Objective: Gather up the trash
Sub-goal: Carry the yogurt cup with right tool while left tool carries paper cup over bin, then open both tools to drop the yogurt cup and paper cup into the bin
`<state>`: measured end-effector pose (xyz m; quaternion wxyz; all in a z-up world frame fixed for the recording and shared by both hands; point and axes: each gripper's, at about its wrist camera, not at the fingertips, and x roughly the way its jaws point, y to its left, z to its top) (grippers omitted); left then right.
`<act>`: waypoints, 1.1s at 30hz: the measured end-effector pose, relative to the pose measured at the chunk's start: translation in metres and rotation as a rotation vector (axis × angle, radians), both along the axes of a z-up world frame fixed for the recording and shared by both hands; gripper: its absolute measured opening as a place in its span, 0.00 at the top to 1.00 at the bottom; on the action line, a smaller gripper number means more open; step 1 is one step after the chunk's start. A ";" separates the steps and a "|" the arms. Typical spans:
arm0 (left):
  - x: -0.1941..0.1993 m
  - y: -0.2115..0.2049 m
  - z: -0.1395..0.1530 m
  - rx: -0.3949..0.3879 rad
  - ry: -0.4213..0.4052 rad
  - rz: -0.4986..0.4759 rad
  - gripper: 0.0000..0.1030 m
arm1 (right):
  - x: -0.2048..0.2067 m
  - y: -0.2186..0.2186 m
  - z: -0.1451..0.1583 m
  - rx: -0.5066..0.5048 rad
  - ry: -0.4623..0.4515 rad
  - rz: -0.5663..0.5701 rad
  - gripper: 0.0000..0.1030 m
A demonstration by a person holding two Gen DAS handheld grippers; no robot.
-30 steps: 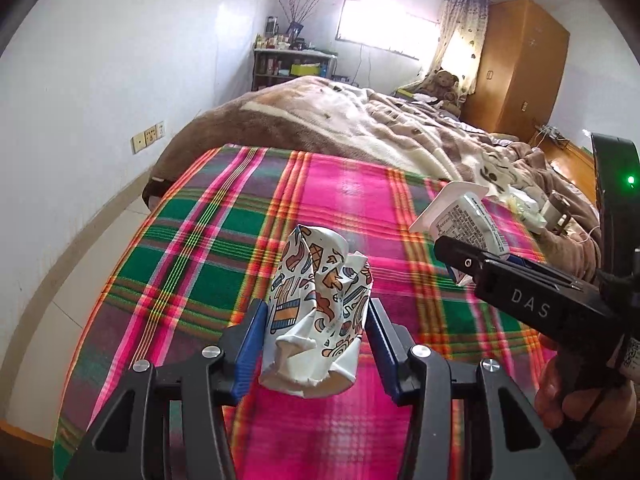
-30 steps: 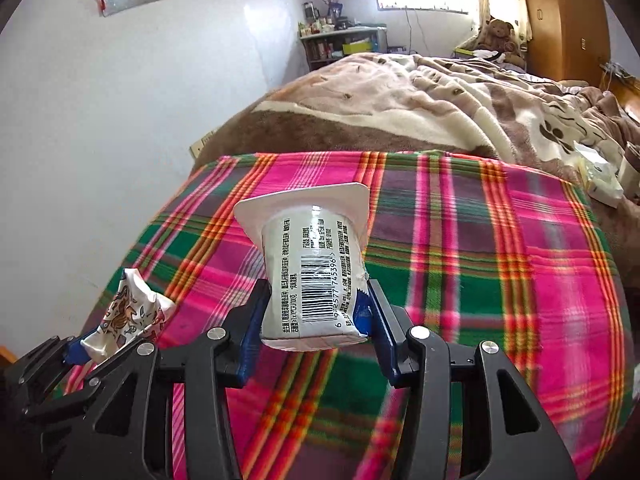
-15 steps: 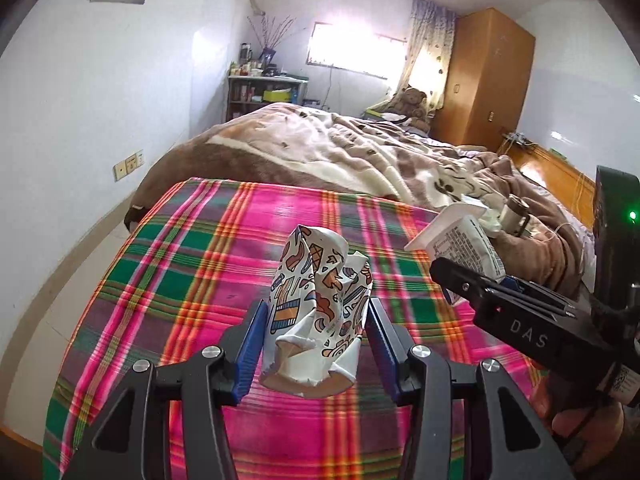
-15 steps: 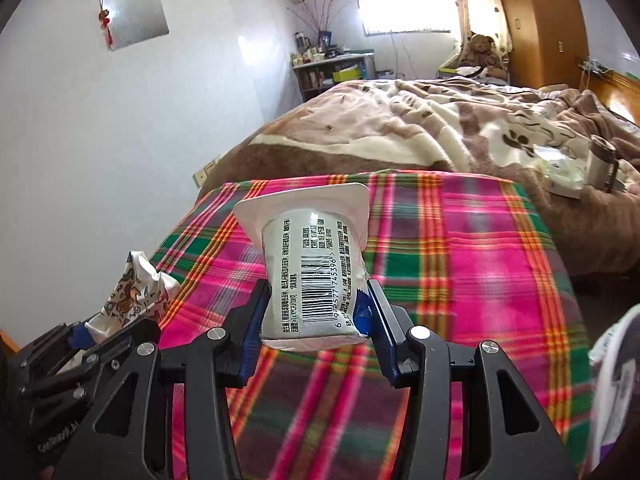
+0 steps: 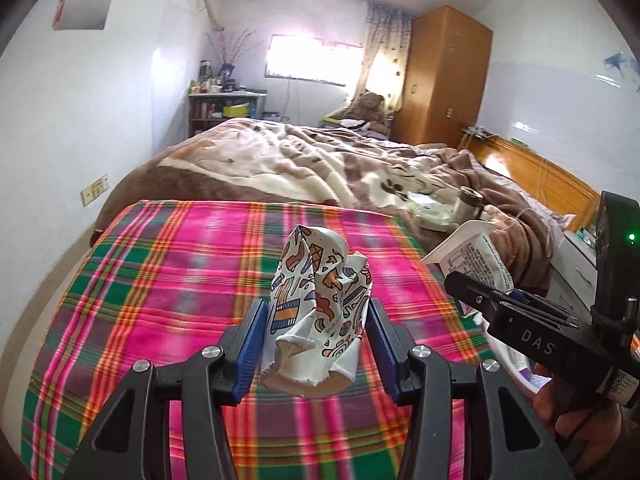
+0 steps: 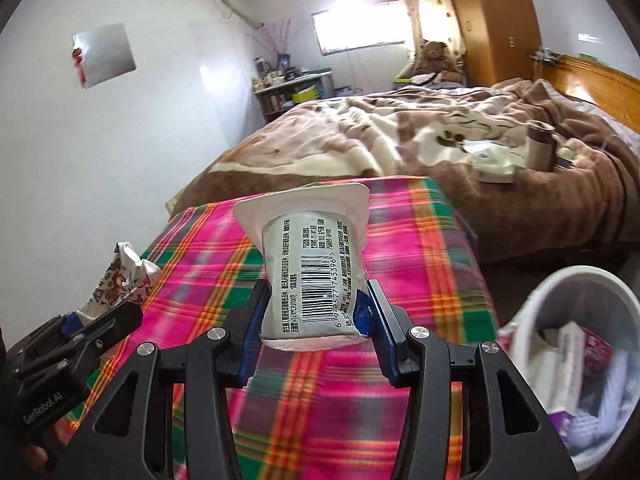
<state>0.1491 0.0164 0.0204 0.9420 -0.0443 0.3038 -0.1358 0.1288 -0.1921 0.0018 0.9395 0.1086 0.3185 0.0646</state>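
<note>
**Both hands full above the plaid cover**

My left hand-held gripper [image 5: 316, 332] is clamped on a crumpled paper cup [image 5: 320, 304] printed with cartoon shapes; the blue pads press its two sides, and its torn bottom rim faces my camera. The cup stands roughly upright between the fingers, above the pink-and-green plaid blanket [image 5: 168, 280].

My right hand-held gripper [image 6: 316, 316] is closed around a white yogurt cup [image 6: 314, 268]. The barcode faces me and the wide flat rim points away, toward twelve o'clock. In the left wrist view that same cup shows at about three o'clock, sticking out past the black body of the right tool.

In the right wrist view the crumpled cup sits at about nine o'clock, held in the left tool just beside mine.

A white trash bin [image 6: 600, 284] shows at four o'clock in the right wrist view, on the floor beside the plaid-covered surface. It already holds wrappers and paper scraps. Neither cup is over it.

Beyond the plaid, toward twelve o'clock, lies a bed with a brown-and-cream blanket [image 5: 304, 160]. A wooden wardrobe [image 5: 444, 76] stands at one o'clock in the left wrist view, and a teddy bear [image 6: 434, 58] sits by the curtain.
</note>
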 end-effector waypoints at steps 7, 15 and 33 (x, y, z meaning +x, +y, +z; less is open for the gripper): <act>-0.010 -0.040 0.005 0.002 -0.010 -0.053 0.51 | -0.018 -0.034 0.004 -0.015 -0.023 -0.063 0.53; -0.016 -0.098 0.008 -0.004 -0.025 -0.154 0.51 | -0.042 -0.087 0.008 -0.042 -0.030 -0.169 0.53; -0.032 -0.214 -0.003 0.031 -0.013 -0.350 0.51 | -0.077 -0.176 -0.006 -0.047 0.014 -0.372 0.53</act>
